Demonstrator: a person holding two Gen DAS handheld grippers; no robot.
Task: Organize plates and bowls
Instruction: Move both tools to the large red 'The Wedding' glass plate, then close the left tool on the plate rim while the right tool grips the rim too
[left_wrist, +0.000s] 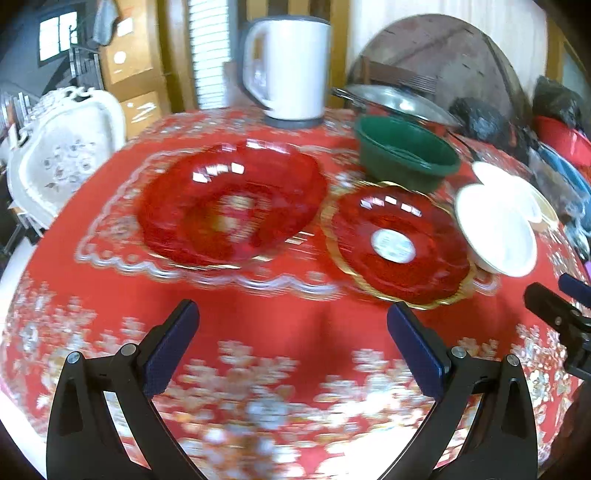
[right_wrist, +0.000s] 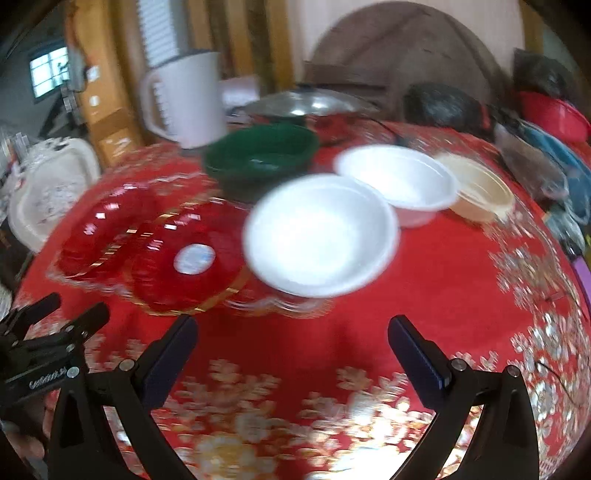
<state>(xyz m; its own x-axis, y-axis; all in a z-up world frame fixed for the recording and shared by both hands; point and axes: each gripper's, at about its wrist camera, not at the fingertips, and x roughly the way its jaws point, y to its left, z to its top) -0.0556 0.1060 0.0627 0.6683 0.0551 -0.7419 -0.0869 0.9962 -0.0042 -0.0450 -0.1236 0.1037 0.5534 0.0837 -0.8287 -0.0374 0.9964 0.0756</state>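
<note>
Tablecloth (left_wrist: 280, 328): red, with white and gold floral motifs and white scalloped trim lines.
Large plate (left_wrist: 229, 203): clear, showing red, pale centre.
Small plate (left_wrist: 399, 243): clear, showing red, gold scalloped rim, round white label at centre.
Bowl (left_wrist: 406, 155): dark green.
Two bowls (right_wrist: 321, 236) (right_wrist: 399, 181): plain white.
Bowl (right_wrist: 480, 188): cream.
Kettle (left_wrist: 288, 66): white body, grey lid and base.
Pot lid (left_wrist: 399, 99): silver metal.
Gripper pads (left_wrist: 170, 354): dark blue on black fingers.
</note>
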